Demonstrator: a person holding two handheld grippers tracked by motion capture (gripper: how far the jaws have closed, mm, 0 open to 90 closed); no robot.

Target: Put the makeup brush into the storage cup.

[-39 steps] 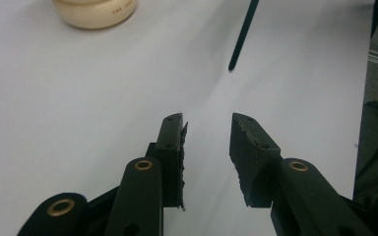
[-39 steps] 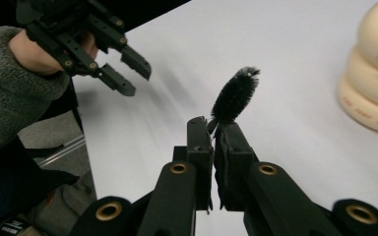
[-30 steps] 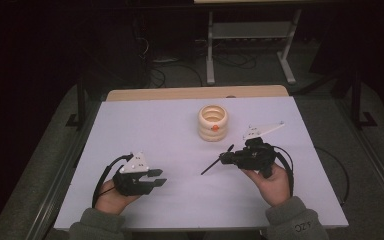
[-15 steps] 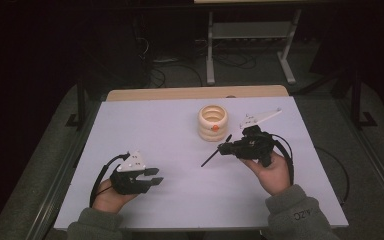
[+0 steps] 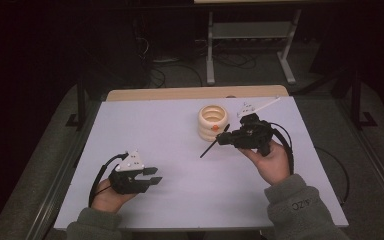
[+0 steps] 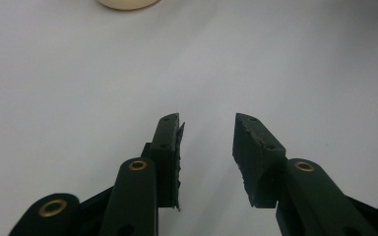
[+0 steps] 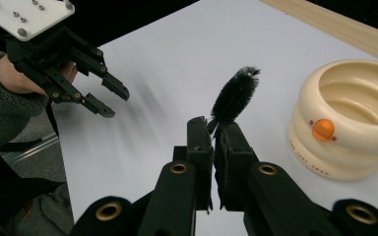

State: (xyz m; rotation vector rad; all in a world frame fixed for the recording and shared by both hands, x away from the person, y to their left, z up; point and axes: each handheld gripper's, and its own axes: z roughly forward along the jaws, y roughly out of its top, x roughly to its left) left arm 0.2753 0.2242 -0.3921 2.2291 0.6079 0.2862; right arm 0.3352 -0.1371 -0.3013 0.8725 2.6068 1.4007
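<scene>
The right gripper (image 5: 226, 136), clamped on a black bottle brush (image 5: 215, 141), rises off the table (image 5: 145, 125) and travels toward the far side, ending just beside the cream ribbed bowl (image 5: 213, 122); the brush now hangs above the surface.

A white table (image 5: 155, 130) with a wooden far edge stands in a dark room with a grey floor (image 5: 375, 130).

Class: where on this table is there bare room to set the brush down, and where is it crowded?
Bare: the middle between the left tool and the bowl, and the far left corner. Crowded: around the bowl, where the right tool holds the brush.
</scene>
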